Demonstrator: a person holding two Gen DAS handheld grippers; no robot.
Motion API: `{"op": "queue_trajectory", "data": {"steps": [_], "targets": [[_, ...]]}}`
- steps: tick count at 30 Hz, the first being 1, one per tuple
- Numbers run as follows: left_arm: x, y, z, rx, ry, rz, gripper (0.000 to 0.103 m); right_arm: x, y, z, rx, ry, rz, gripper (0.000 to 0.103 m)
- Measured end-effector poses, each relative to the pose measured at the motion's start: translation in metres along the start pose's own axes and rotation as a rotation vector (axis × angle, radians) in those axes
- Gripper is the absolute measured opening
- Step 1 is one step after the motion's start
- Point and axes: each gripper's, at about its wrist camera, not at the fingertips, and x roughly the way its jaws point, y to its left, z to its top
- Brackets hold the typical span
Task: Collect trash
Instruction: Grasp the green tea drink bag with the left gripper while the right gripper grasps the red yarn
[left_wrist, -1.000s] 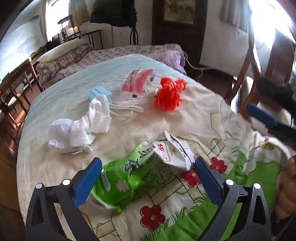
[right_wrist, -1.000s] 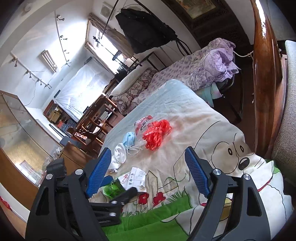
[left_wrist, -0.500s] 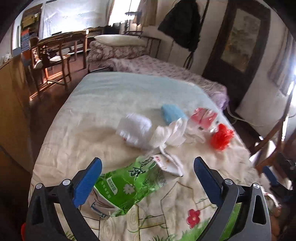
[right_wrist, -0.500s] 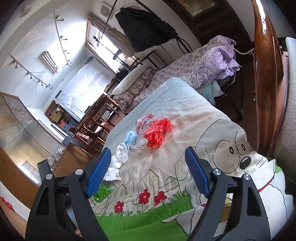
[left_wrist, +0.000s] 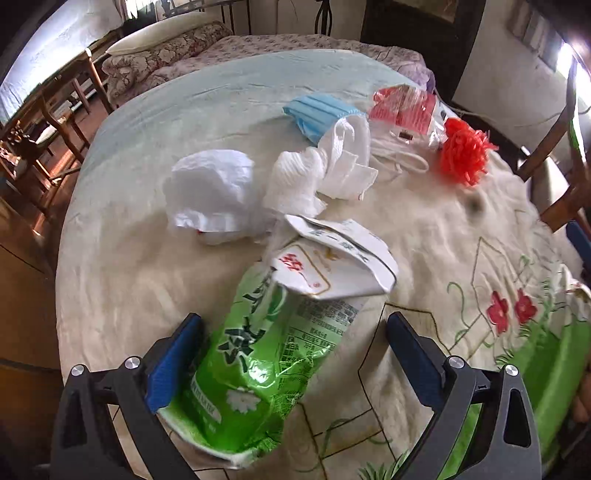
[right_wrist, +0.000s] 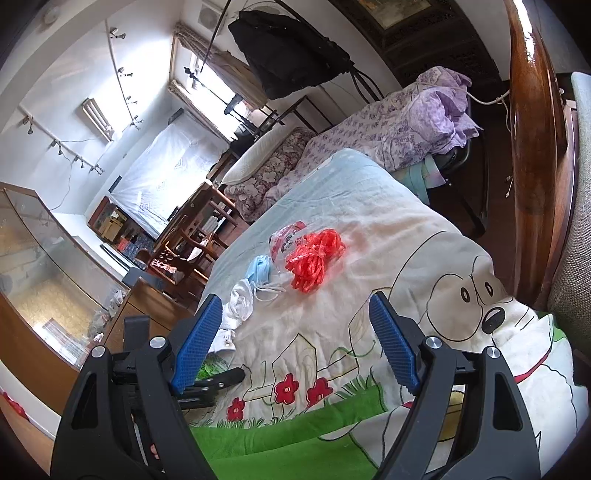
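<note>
Left gripper (left_wrist: 291, 354): jaws released, straddling green snack bag (left_wrist: 258, 354), left pad touching.
Right gripper (right_wrist: 295, 347): jaws released, empty.

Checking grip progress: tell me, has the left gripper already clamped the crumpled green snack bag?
No: the left gripper stands open around the crumpled green snack bag, its right pad clear.

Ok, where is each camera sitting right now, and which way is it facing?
Left wrist: on the left tongs, angled steeply down at the green bag lying between its open blue pads; a fingertip shows at the right edge.
Right wrist: on the right tongs, open and empty, looking shallowly across the cloth; the left tongs' black frame shows lower left.
Shared: red bundle, blue mask, white tissue.
</note>
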Motion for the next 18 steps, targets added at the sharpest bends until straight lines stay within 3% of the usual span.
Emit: {"op": "queue_trajectory", "data": {"steps": [2, 5, 8, 12, 18], "targets": [[-0.005, -0.004, -0.001, 0.009, -0.023, 0.01, 0.078, 0.0, 0.0, 0.0, -0.002, -0.003, -0.001, 0.079], [-0.013, -0.001, -0.003, -0.055, -0.068, -0.008, 0.063, 0.0, 0.0, 0.0, 0.001, -0.002, 0.0, 0.079], [-0.014, -0.004, -0.001, -0.11, -0.102, 0.003, 0.062, 0.0, 0.001, 0.0, -0.005, -0.003, -0.002, 0.079], [-0.019, -0.013, -0.002, -0.188, -0.126, -0.051, 0.063, 0.007, 0.006, 0.005, -0.045, 0.0, -0.015, 0.079], [-0.022, -0.021, -0.006, -0.198, -0.132, -0.073, 0.077, 0.063, 0.031, 0.036, -0.156, 0.088, -0.089, 0.079]]}}
